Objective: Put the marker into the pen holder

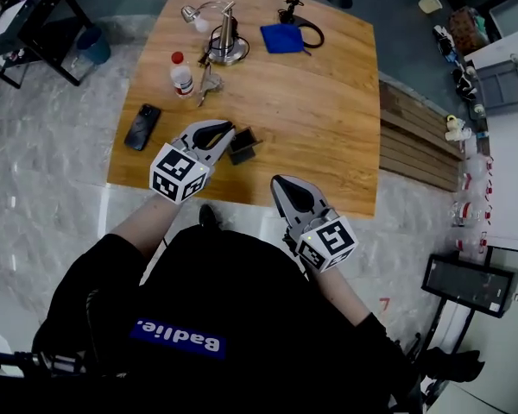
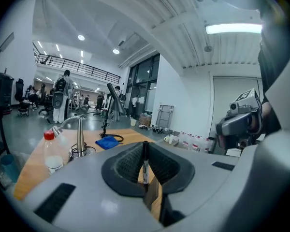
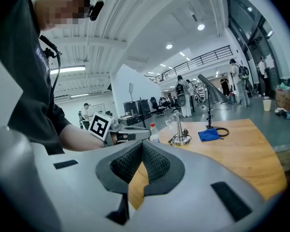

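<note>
L gripper [image 2: 145, 149] pinches 1 marker [image 2: 144, 168]; R gripper [image 3: 142, 147] closed, empty.

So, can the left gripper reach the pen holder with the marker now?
Probably yes. The left gripper, shut on the marker, is right beside the pen holder, with nothing between them. The right gripper is off to the side.

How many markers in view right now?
1. The marker stands upright, clamped between the left gripper's jaws, over the table's near side. The right gripper holds none. Another could hide among the far-end clutter.
</note>
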Tool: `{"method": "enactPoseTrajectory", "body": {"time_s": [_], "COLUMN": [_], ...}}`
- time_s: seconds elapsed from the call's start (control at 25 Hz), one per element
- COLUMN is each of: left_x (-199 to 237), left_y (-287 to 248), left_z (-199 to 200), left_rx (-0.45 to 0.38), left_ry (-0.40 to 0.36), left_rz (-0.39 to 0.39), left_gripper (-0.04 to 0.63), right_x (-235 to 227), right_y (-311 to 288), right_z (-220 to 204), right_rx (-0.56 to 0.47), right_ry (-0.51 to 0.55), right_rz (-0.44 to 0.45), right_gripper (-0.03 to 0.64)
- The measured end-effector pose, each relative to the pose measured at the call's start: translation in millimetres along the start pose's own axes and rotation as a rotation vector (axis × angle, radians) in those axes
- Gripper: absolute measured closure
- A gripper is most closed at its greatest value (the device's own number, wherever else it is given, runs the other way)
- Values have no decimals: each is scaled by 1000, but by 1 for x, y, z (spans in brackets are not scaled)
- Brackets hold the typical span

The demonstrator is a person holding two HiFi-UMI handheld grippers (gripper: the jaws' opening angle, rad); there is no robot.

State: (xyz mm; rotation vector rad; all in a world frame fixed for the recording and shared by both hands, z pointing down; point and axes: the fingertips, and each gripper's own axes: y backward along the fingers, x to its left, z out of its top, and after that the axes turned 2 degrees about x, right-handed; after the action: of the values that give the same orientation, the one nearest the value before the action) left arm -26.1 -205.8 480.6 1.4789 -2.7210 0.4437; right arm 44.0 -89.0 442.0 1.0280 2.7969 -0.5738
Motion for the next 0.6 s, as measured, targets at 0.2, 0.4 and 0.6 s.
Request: {"method": "enactPoseTrajectory", "body": {"time_s": [0.2, 0.4, 0.6], "left_x": [19, 34, 40], "left_y": [-20, -37, -53], "left_z": [-26, -53, -81], "left_rx": [1, 15, 48], "left_ry": [48, 97, 122], "left_rz": [-47, -57, -56], "left_gripper": [556, 556, 555], "right_x": [-4, -14, -25], "right_y": [-16, -20, -24], "right_z": [10, 4, -2], "right_rx": [9, 29, 85], "right_ry": [-3, -30, -24], "right_rz": [-58, -89, -84], "right_gripper": [611, 611, 611]}}
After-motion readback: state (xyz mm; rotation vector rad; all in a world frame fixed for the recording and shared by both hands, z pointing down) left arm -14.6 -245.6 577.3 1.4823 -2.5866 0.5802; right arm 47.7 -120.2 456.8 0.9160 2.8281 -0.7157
